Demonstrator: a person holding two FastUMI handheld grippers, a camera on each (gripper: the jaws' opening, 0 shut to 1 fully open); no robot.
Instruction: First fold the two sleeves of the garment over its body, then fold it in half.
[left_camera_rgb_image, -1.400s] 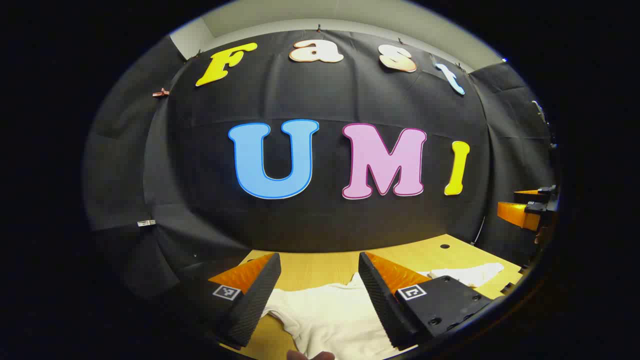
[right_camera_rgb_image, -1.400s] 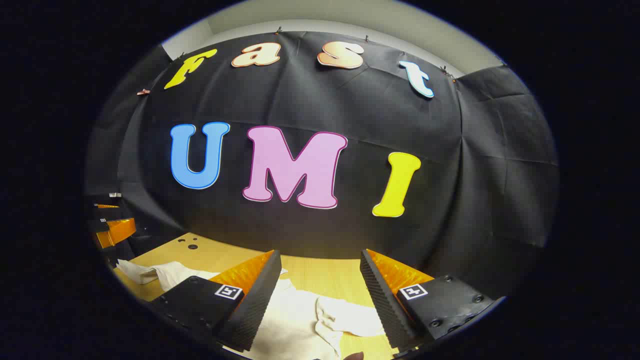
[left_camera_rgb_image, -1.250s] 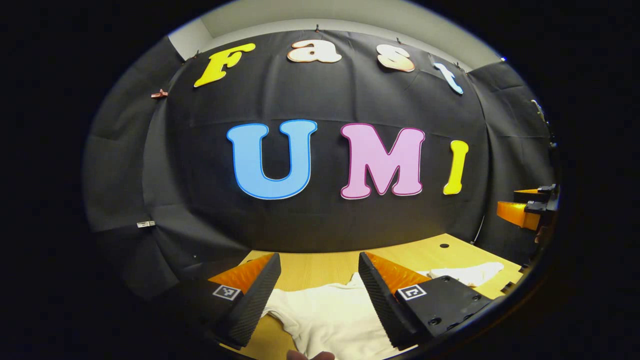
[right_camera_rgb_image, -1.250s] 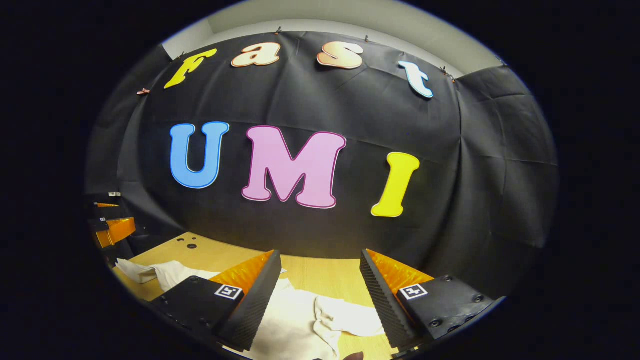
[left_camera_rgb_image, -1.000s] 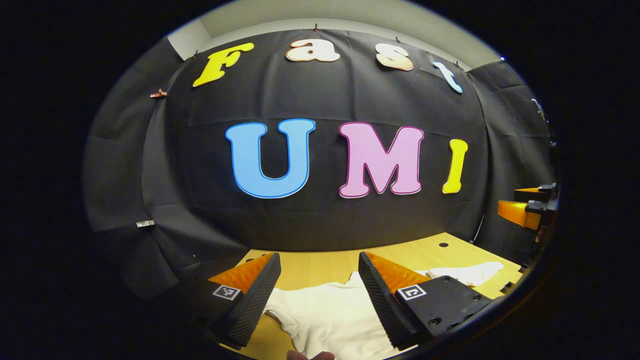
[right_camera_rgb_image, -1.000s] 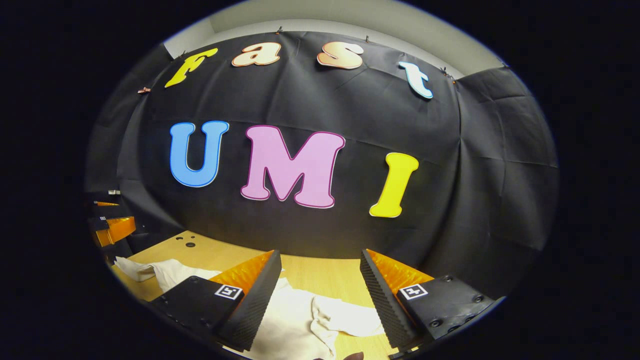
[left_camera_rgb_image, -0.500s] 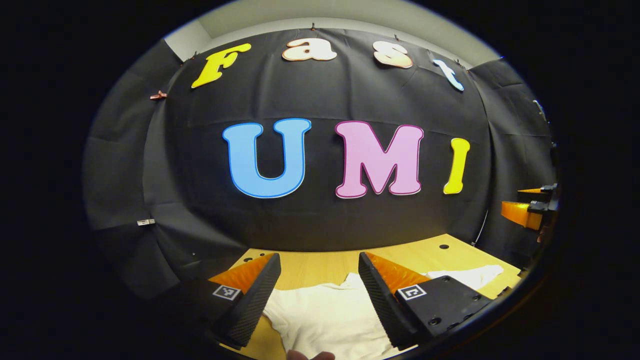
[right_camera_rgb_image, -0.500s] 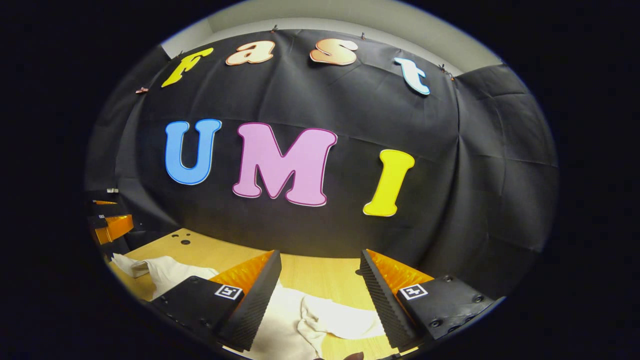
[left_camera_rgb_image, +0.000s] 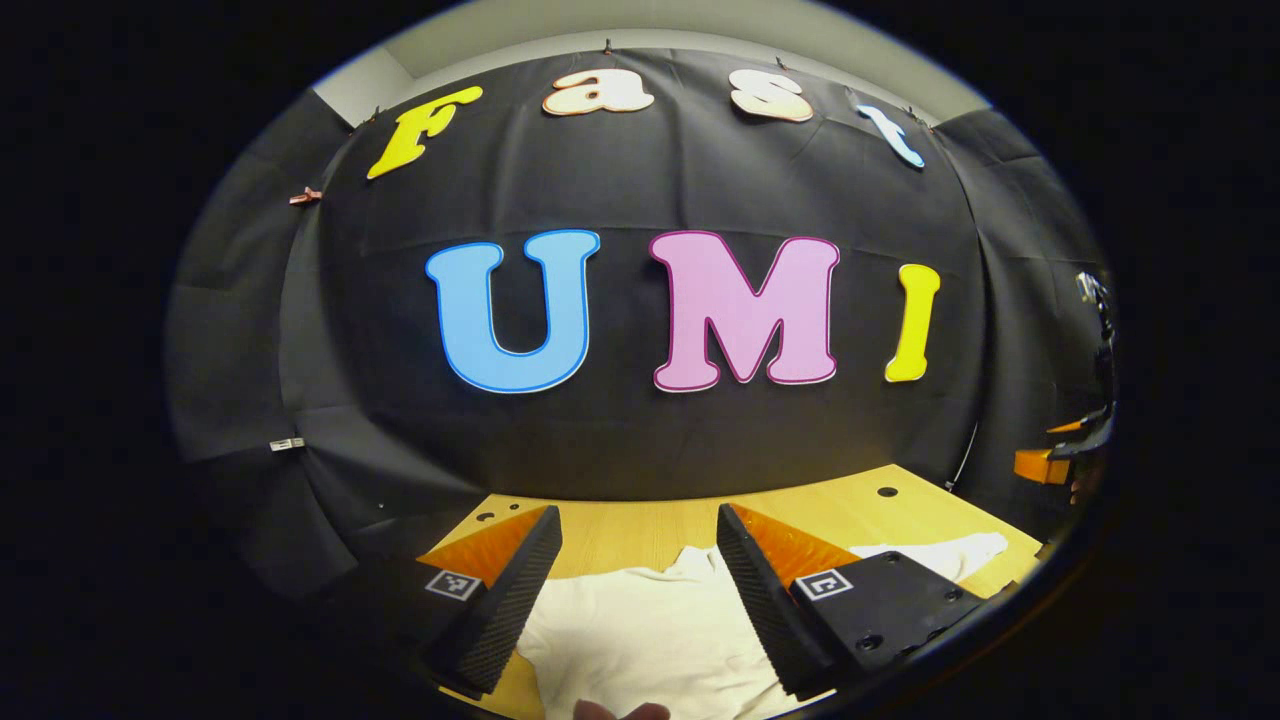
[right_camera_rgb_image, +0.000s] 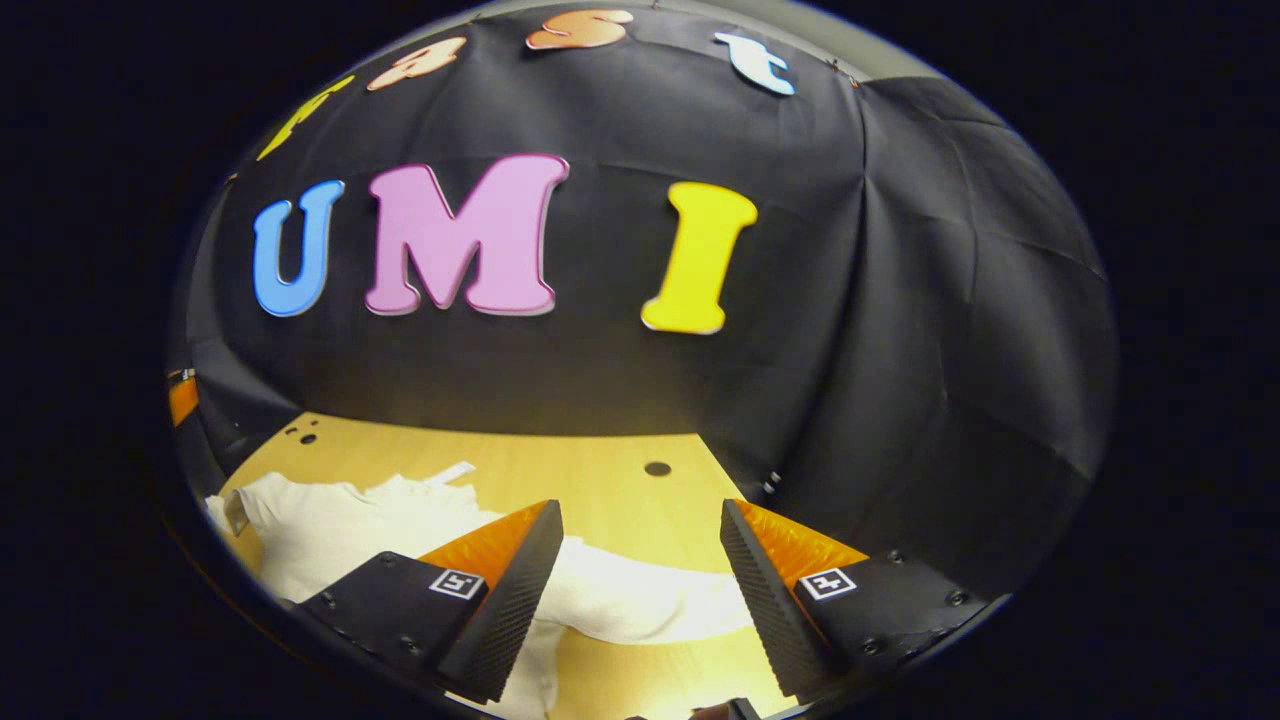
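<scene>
A white garment (left_camera_rgb_image: 640, 630) lies spread on the wooden table (left_camera_rgb_image: 640, 525). In the left gripper view its body shows between the fingers of my left gripper (left_camera_rgb_image: 638, 590), which stands open above it; one sleeve (left_camera_rgb_image: 955, 553) reaches off to the right. In the right gripper view my right gripper (right_camera_rgb_image: 640, 590) stands open over a sleeve (right_camera_rgb_image: 640, 600) that runs across the gap between its fingers, and the garment's body (right_camera_rgb_image: 340, 525) stretches away to the left. The right gripper (left_camera_rgb_image: 1060, 455) also shows at the far right edge of the left gripper view.
The black cloth wall (right_camera_rgb_image: 900, 350) stands close behind the table and wraps round its right side. Small round holes (right_camera_rgb_image: 657, 468) mark the tabletop near its far edge (left_camera_rgb_image: 888, 491). A fingertip (left_camera_rgb_image: 620, 711) shows at the bottom of the left gripper view.
The right gripper has tipped downward and swung right, so more of the table and the sleeve shows. The left gripper has drifted slightly, with more of the garment's body now between its fingers.
</scene>
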